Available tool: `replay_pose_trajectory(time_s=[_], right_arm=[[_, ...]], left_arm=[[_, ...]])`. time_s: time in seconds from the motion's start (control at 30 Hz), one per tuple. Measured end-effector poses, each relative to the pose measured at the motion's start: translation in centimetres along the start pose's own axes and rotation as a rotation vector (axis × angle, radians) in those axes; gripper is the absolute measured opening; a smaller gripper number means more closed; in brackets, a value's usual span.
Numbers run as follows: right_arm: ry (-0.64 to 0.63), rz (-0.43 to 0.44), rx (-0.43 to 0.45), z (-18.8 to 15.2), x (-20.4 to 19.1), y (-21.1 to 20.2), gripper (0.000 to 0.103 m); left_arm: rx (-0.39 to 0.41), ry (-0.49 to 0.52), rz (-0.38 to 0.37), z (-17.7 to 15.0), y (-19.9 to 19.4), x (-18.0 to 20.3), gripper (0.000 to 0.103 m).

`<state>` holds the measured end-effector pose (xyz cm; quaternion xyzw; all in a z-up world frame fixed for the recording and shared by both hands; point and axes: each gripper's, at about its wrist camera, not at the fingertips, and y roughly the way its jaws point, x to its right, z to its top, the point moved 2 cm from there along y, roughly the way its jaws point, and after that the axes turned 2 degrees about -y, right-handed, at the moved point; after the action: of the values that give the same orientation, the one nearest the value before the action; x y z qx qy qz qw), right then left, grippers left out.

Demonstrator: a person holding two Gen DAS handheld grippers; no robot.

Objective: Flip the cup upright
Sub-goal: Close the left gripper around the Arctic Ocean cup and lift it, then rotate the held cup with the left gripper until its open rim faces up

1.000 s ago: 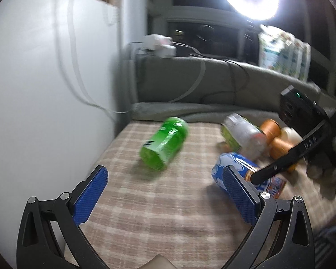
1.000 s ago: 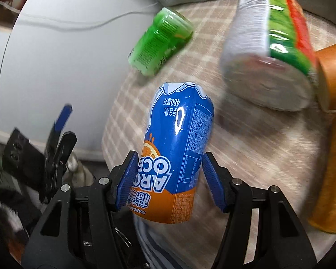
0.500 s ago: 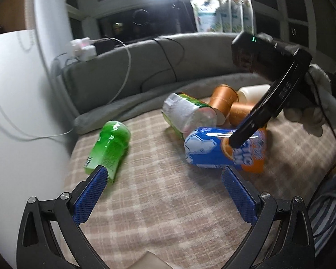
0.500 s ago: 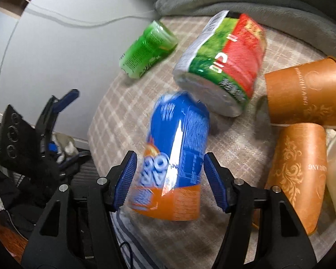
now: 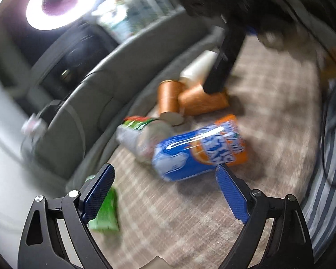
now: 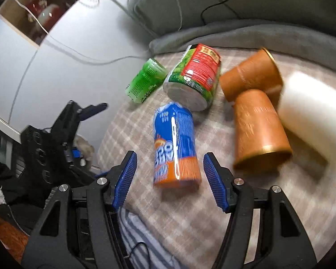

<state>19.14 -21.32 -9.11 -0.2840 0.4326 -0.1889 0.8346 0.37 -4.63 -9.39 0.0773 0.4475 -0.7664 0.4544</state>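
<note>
A blue and orange can-shaped cup [image 6: 175,148] lies on its side on the checked cloth [image 6: 246,213], just beyond my open right gripper [image 6: 169,181], not held. It also shows in the left wrist view [image 5: 199,151], beyond my open, empty left gripper [image 5: 165,190]. Two orange paper cups [image 6: 258,132] [image 6: 250,76] and a white cup [image 6: 313,112] lie on their sides to the right. They show blurred in the left wrist view [image 5: 203,100], where the right gripper's black body [image 5: 226,65] hangs above them.
A red and green cup [image 6: 196,76] and a green cup [image 6: 145,80] lie on their sides further back. A grey cushion [image 6: 235,33] borders the cloth behind. A white wall with cables stands left. A striped cloth [image 6: 143,242] hangs at the front edge.
My right gripper has opened and pulled back from the blue and orange cup, which now lies free on the cloth. My left gripper has swung right, blurring its view.
</note>
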Motion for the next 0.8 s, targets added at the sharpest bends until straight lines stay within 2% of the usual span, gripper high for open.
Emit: replay_pose_trajectory(time_s=[0.13,0.27,0.4,0.7,0.8], right_arm=[[0.070,0.013,0.045,-1.9,1.3,-1.9,0.065],[0.140,0.018,0.077,-3.5,2.7,-2.7,0.065],[0.202,0.040,0.108,-4.3,4.0,-3.3,0.065],[0.273,0.058,0.150,-4.0,5.4,-3.8,0.065],[0.286,0.067,0.163,-3.6,5.5,-4.0,0.065]], left_arm=[[-0.020,0.201,-0.078,1.0,1.2,2.5,0.092],[-0.051,0.362,-0.149,1.5,2.2,3.6,0.092],[-0.088,0.465,-0.214,2.4,3.6,3.8,0.087],[-0.173,0.692,-0.348,2.7,6.9,4.3,0.087],[-0.168,0.753,-0.350,2.5,7.6,4.4,0.087]])
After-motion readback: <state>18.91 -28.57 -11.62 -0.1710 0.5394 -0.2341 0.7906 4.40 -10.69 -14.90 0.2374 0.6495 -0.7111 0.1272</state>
